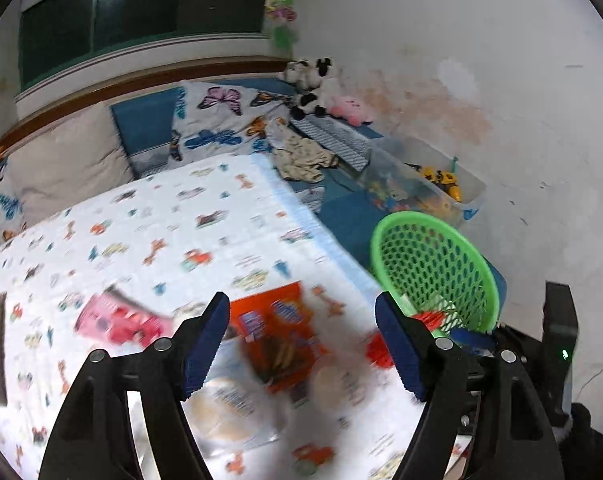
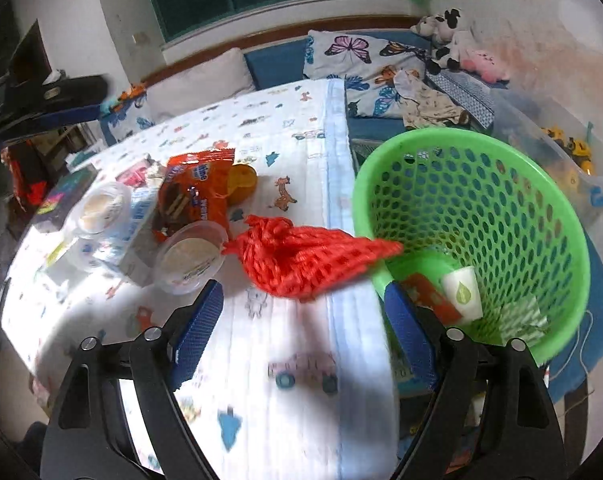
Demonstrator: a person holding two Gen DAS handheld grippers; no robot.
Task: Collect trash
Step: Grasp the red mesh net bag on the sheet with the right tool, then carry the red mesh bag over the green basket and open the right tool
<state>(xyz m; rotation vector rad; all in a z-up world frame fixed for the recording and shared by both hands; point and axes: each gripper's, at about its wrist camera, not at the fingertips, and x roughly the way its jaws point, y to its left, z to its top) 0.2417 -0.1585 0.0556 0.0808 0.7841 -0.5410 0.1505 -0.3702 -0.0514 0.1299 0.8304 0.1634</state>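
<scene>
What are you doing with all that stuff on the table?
Cleaning up trash. A person holds two claws, and both are open and empty right now. The right claw sits near a red mesh net bag at the table's edge, beside the green plastic basket, which already holds a white paper cup. The left claw hovers over an orange snack wrapper, still on the table.

On the patterned cloth [image 2: 297,136], the snack packet [image 2: 197,192] lies left of the mesh bag [image 2: 301,256], with one lidded tub [image 2: 191,258] in front of the packet and another lidded tub [image 2: 99,210] to its left. The mesh bag sits at the cloth's right edge, its tip reaching over the rim of the basket [image 2: 485,144], which stands to the right. In the basket lie a paper cup [image 2: 463,292] and a flat wrapper [image 2: 429,294]; behind it is a bin of toys [image 2: 573,160].
</scene>
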